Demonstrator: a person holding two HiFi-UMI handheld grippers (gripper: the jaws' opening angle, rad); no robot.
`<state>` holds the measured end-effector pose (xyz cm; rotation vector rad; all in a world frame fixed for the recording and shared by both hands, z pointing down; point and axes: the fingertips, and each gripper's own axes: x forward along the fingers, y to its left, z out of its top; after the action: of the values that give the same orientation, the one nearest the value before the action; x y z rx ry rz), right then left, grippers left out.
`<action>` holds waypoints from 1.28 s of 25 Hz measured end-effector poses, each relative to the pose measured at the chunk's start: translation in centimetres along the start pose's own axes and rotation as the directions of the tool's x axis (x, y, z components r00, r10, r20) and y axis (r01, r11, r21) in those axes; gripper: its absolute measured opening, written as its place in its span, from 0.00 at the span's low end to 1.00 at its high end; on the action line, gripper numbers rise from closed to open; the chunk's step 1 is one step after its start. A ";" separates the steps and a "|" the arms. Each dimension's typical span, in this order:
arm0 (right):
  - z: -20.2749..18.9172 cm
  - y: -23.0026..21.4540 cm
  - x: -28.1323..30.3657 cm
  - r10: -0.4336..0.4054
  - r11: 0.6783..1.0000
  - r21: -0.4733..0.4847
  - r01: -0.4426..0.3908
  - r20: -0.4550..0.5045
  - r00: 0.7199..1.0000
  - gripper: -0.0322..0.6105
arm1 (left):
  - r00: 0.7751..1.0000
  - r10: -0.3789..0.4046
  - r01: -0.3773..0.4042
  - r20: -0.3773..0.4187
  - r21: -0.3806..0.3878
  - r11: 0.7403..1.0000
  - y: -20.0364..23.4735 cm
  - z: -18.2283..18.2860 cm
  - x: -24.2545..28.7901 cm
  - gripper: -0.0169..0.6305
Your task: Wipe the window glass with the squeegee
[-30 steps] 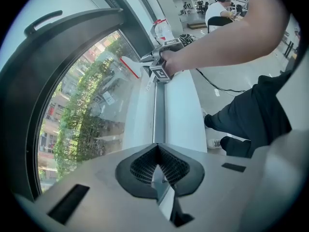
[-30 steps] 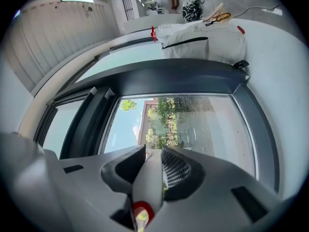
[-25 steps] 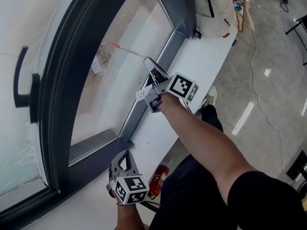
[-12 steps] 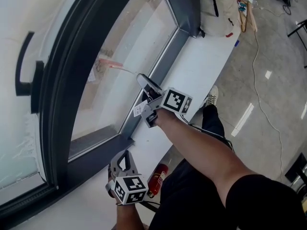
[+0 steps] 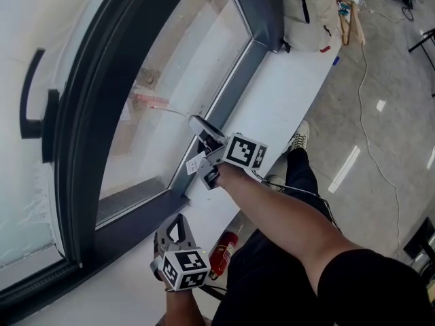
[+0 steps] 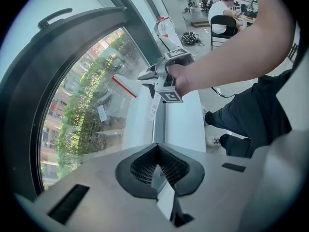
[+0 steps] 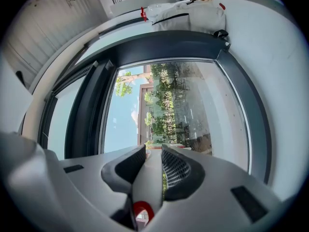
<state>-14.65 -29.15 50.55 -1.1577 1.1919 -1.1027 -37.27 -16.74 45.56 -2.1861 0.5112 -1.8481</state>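
The right gripper (image 5: 202,129) is clamped on the slim pale handle of the red-bladed squeegee (image 5: 153,102). In the right gripper view its two ribbed black jaws press on either side of that handle (image 7: 148,178), which has a red ring at its near end. The handle reaches left and away from the gripper to the clear window glass (image 5: 183,66). There the red blade lies against the lower part of the pane, left of the dark grey metal window frame's (image 5: 234,90) right upright. From the left gripper view the blade (image 6: 124,86) shows as a red-and-white strip slanting across the glass. A white paper tag (image 6: 154,108) hangs below the right gripper (image 6: 147,75).

The left gripper (image 5: 178,228) is held low and near, above the white window sill (image 5: 285,87), close to the frame's near corner and well apart from the squeegee. Its jaws are pressed together tip to tip (image 6: 155,151).

A red fire extinguisher (image 5: 224,253) lies on the floor just right of the left gripper. At the far end of the sill rests a white cloth bag (image 5: 309,9), with a wooden hanger (image 5: 350,15) beside it. A black door handle (image 5: 30,107) sits on the pale panel at the far left.
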 end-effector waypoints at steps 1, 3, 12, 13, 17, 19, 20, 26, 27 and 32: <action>0.1 0.0 0.0 0.001 1.000 0.000 -0.001 -0.002 1.000 0.19 | 1.000 -0.001 0.001 0.000 0.002 1.000 -0.1 0.2 0.0 0.03; 0.4 -0.1 -0.1 0.003 1.000 0.002 -0.003 -0.001 1.000 0.19 | 1.000 -0.002 0.002 -0.003 0.006 1.000 -0.3 0.5 0.1 0.03; 4.7 -0.8 -1.4 0.012 1.000 0.021 -0.013 0.052 0.999 0.19 | 0.999 -0.031 0.032 -0.006 0.047 0.998 -1.0 3.0 1.2 0.03; 5.9 -1.0 -1.7 0.007 1.000 0.018 -0.008 0.070 0.998 0.19 | 0.999 -0.035 0.035 -0.003 0.054 0.998 -1.0 3.6 1.3 0.03; 12.3 -2.2 -2.6 -0.023 1.000 0.006 0.022 0.174 0.985 0.19 | 0.999 -0.048 0.047 0.013 0.081 0.996 -0.6 6.1 2.0 0.03; 15.9 -2.7 -2.9 -0.034 0.999 0.001 0.034 0.233 0.972 0.19 | 0.998 -0.056 0.054 0.017 0.097 0.994 -0.4 7.5 2.5 0.03; 17.8 -2.9 -2.9 -0.037 0.999 -0.004 0.040 0.261 0.965 0.19 | 0.998 -0.060 0.058 0.018 0.104 0.993 -0.4 8.2 2.8 0.03; 28.2 -3.5 -2.3 -0.038 0.996 -0.061 0.067 0.387 0.921 0.19 | 0.996 -0.085 0.082 0.019 0.131 0.988 0.0 12.0 4.3 0.03; 29.6 -3.5 -2.0 -0.035 0.995 -0.068 0.068 0.400 0.916 0.19 | 0.996 -0.087 0.084 0.017 0.133 0.988 0.1 12.4 4.5 0.03; 33.9 -4.0 -0.1 -0.024 0.995 -0.078 0.062 0.425 0.905 0.19 | 0.995 -0.099 0.097 0.004 0.129 0.987 0.6 14.6 5.7 0.03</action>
<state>19.09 -27.32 55.22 -1.4140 0.8830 -0.7786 -22.20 -20.30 47.88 -2.1697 0.2781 -1.8616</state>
